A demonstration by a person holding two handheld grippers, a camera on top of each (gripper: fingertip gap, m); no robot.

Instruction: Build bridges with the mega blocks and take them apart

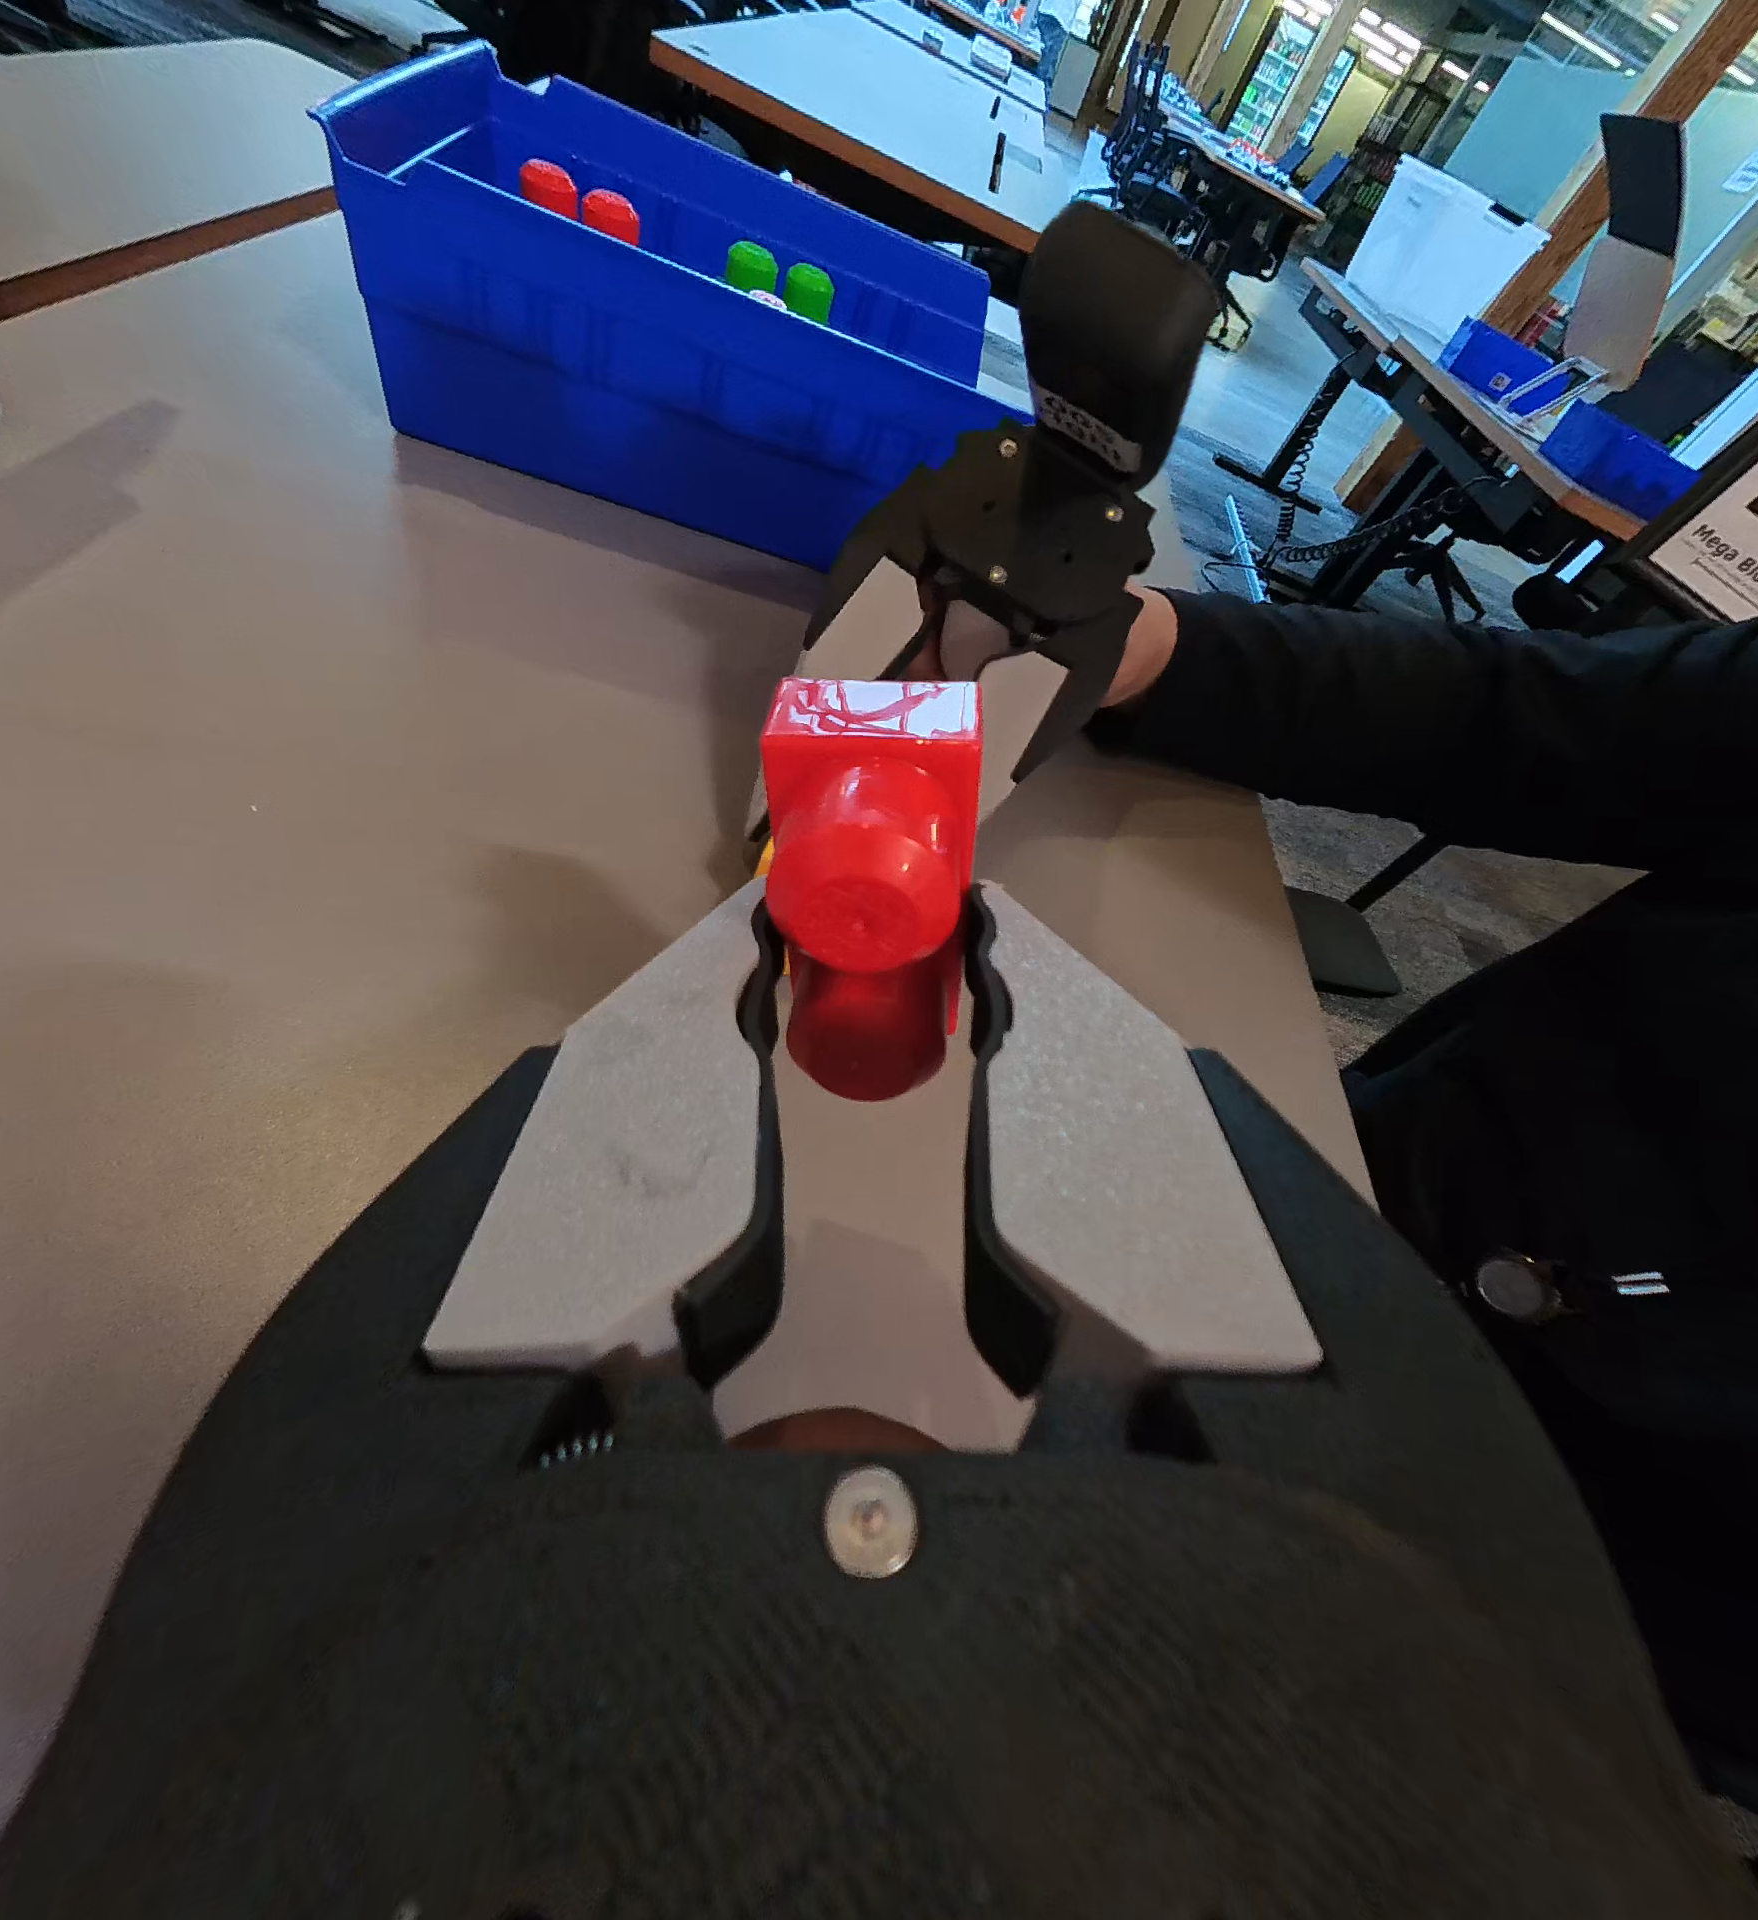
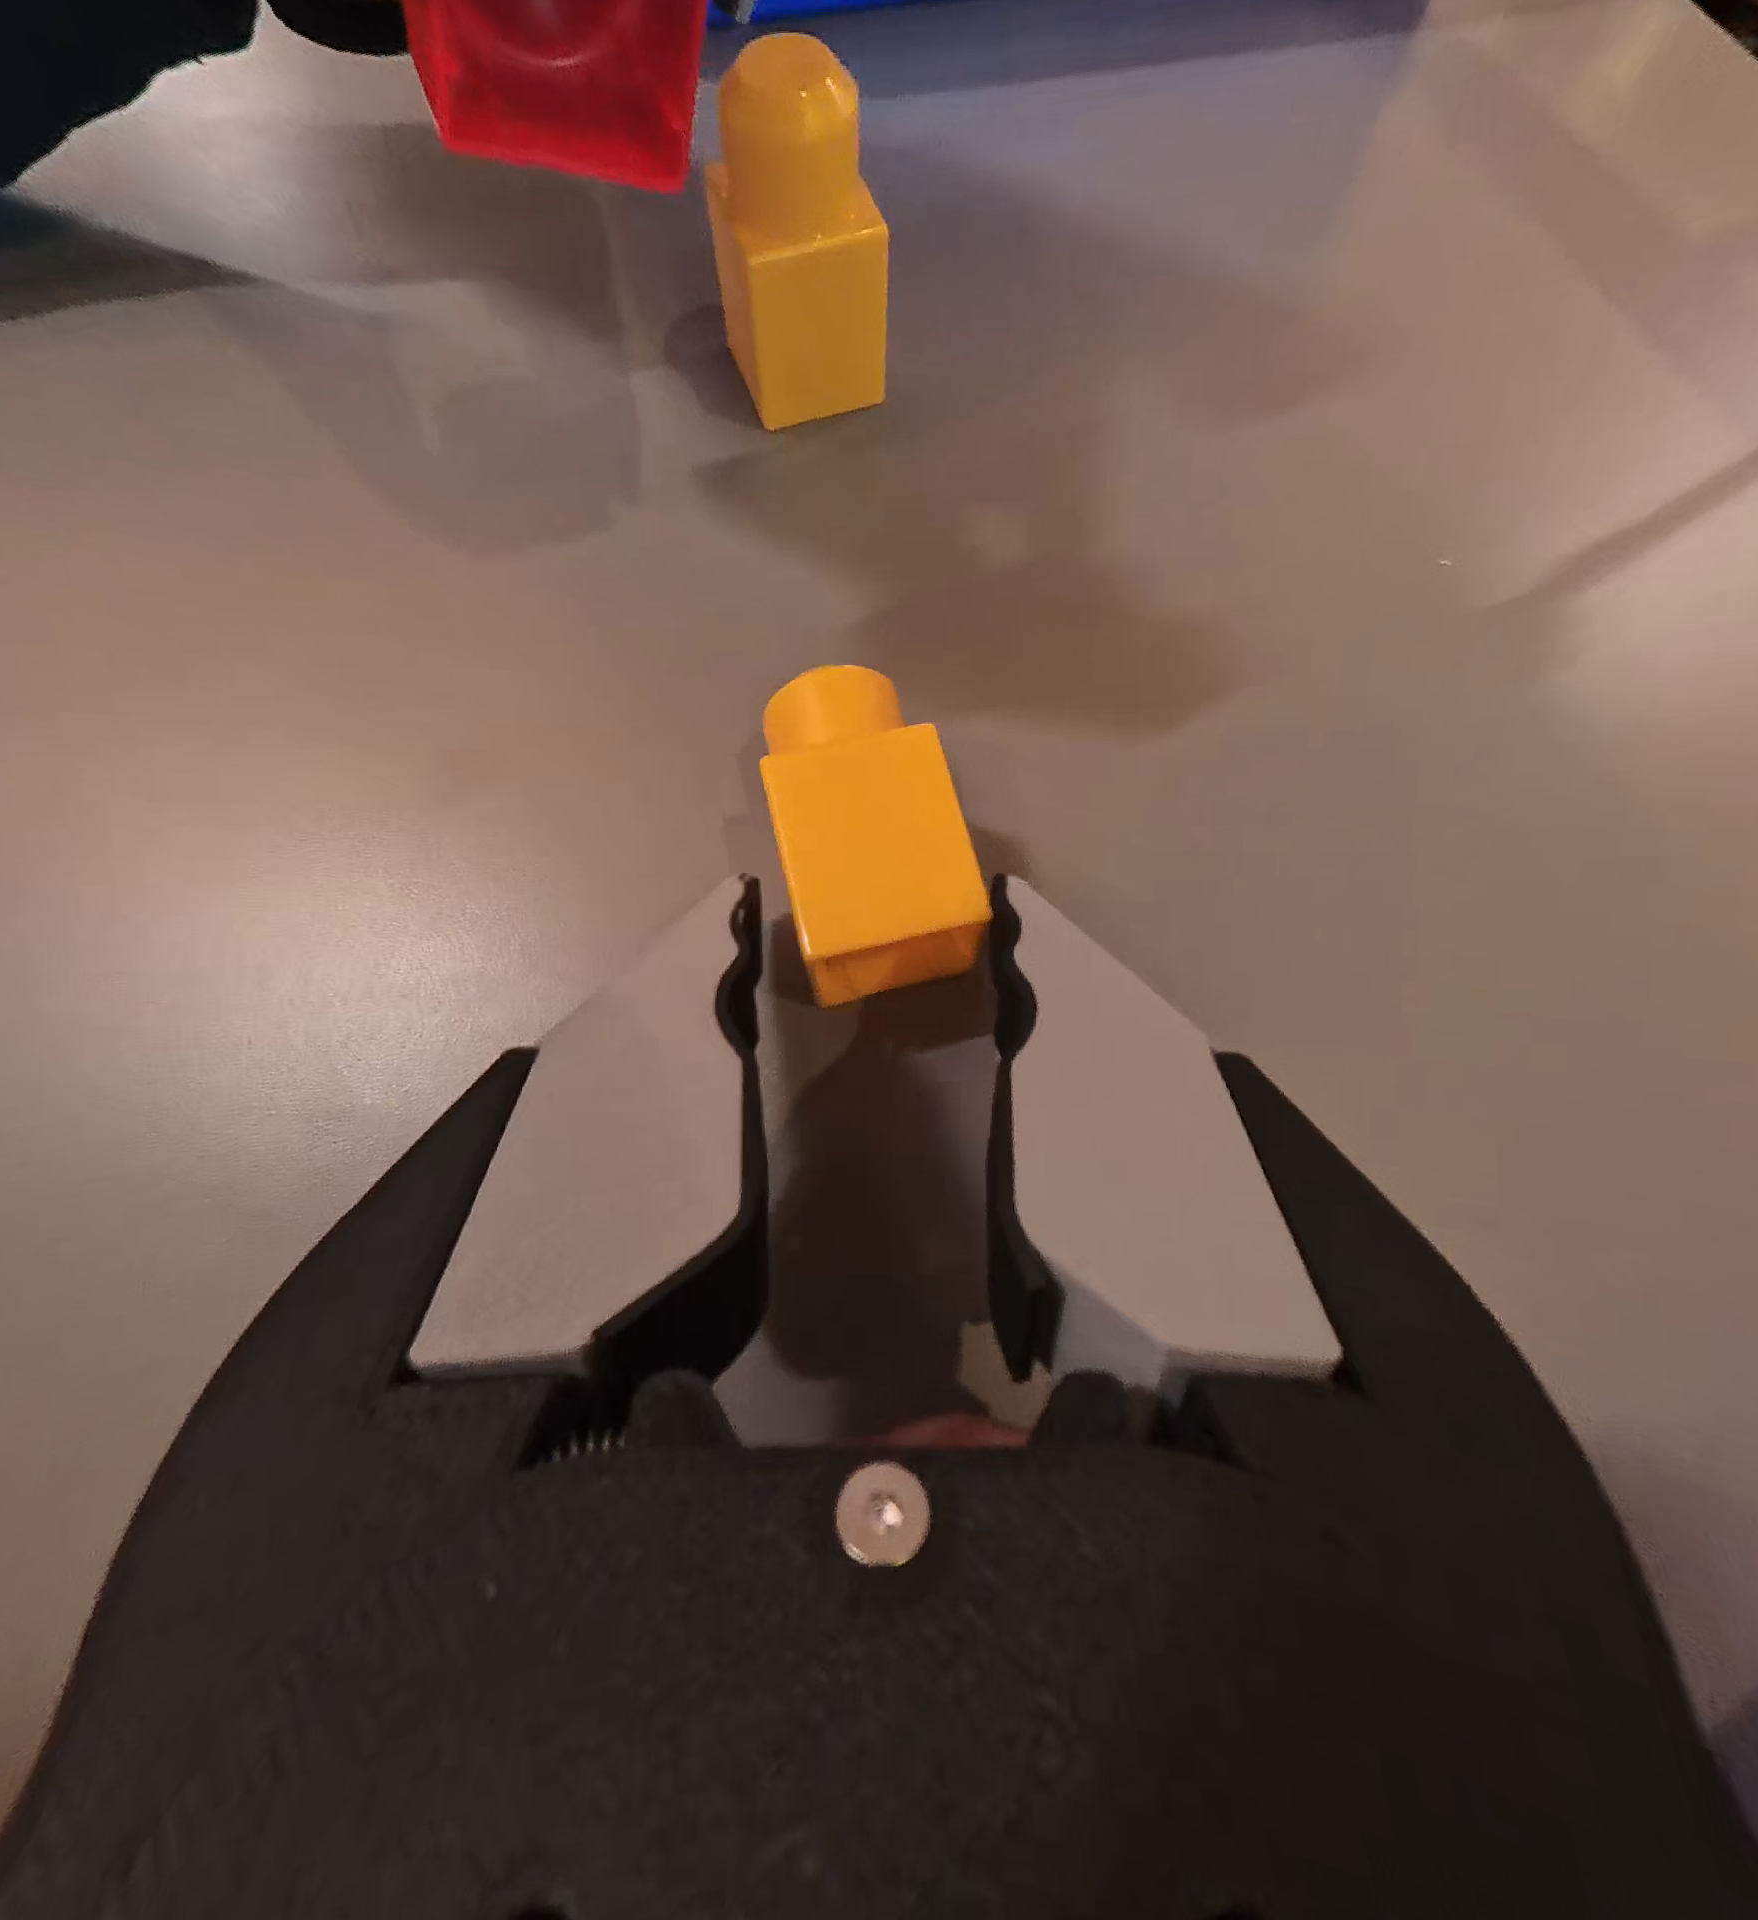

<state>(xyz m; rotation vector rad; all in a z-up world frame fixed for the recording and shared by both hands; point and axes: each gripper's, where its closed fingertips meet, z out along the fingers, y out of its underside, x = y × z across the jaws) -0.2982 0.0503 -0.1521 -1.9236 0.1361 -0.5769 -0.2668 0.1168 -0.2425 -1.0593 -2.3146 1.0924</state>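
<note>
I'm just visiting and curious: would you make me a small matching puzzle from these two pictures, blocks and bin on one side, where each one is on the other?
Things:
1. red block
2. near yellow block
3. far yellow block
4. green block

Places:
A. inside the blue bin
B. clamped in the left gripper
C. standing alone on the grey table, stud up
D. between the right gripper's parted tips

Pairs: 1-B, 2-D, 3-C, 4-A

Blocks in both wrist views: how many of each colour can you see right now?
Red: 2, held block, bin block
Yellow: 2, near block, far block
Green: 1, in the bin
Total: 5
</note>
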